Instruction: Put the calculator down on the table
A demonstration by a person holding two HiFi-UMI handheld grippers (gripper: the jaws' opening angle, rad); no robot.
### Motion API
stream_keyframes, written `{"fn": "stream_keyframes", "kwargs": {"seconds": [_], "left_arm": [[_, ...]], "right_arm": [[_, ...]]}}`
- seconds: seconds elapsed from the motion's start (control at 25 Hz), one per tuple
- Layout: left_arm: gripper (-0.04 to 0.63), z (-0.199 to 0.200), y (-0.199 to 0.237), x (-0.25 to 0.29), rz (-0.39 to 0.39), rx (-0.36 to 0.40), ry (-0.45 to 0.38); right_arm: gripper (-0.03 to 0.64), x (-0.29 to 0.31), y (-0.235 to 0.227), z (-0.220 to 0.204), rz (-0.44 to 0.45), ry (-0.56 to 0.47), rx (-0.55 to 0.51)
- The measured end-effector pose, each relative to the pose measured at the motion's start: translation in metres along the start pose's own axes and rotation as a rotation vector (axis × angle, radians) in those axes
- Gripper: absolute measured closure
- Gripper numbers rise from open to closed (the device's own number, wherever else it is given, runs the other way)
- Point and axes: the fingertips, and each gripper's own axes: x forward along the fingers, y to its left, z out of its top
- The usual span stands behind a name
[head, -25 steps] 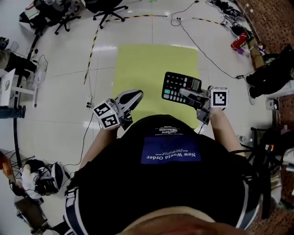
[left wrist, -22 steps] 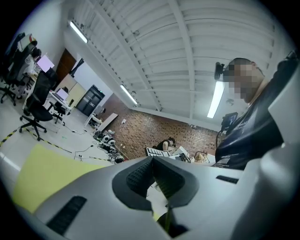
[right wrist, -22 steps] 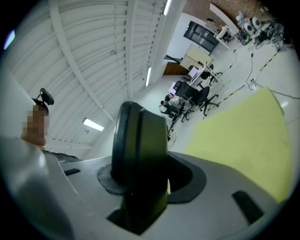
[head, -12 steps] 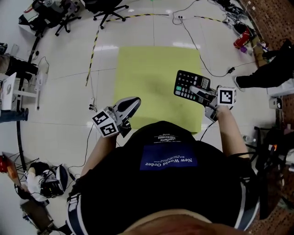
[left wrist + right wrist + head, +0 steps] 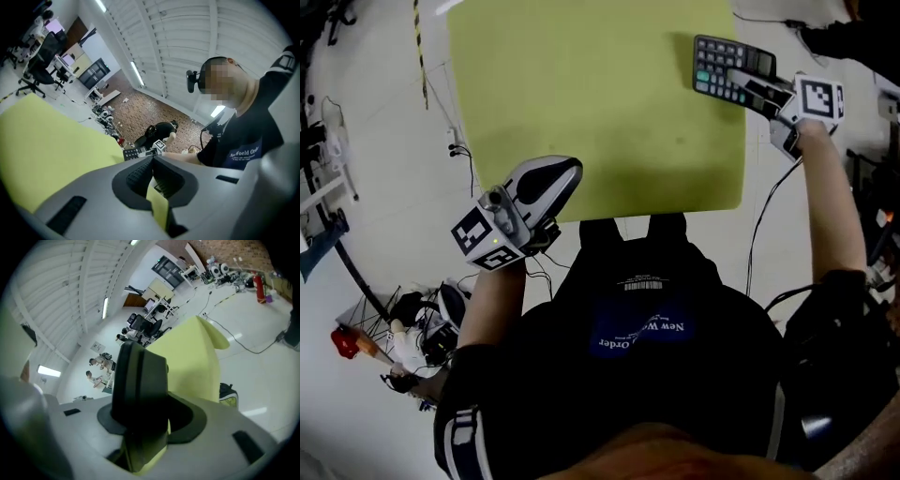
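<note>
Over table (image 5: 581,94) right edge: calculator (image 5: 722,66) lower, right gripper (image 5: 757,89) clamped.

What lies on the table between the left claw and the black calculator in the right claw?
Nothing: in the head view only bare yellow-green tabletop stretches from the left claw to the black rectangular calculator gripped by the right claw.

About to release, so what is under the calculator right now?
In the head view the calculator, clamped in the right gripper, hangs over the right edge of the yellow-green table. The patch directly beneath it is covered, and contact cannot be judged.
</note>
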Motion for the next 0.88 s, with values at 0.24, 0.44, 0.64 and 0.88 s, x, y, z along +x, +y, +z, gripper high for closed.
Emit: {"fn": "stream_keyframes", "kwargs": {"seconds": [0.24, 0.44, 0.64, 0.88], "left_arm": [[0.589, -0.028, 0.001, 0.031, -0.081, -0.046, 0.002], [0.589, -0.027, -0.010, 0.026, -0.121, -0.067, -0.021], [0.589, -0.037, -0.010, 0.030, -0.119, -0.092, -0.015], [0.589, -0.048, -0.017, 0.029, -0.124, -0.097, 0.000]], "right_arm": [[0.466, 0.019, -0.012, 0.009, 0.067, 0.050, 0.015], [0.414, 0.013, -0.036, 0.001, -0.247, 0.166, -0.072], [0.359, 0.017, -0.038, -0.005, -0.339, 0.213, -0.169], [0.276, 0.017, -0.041, 0.003, -0.422, 0.219, -0.313]]}}
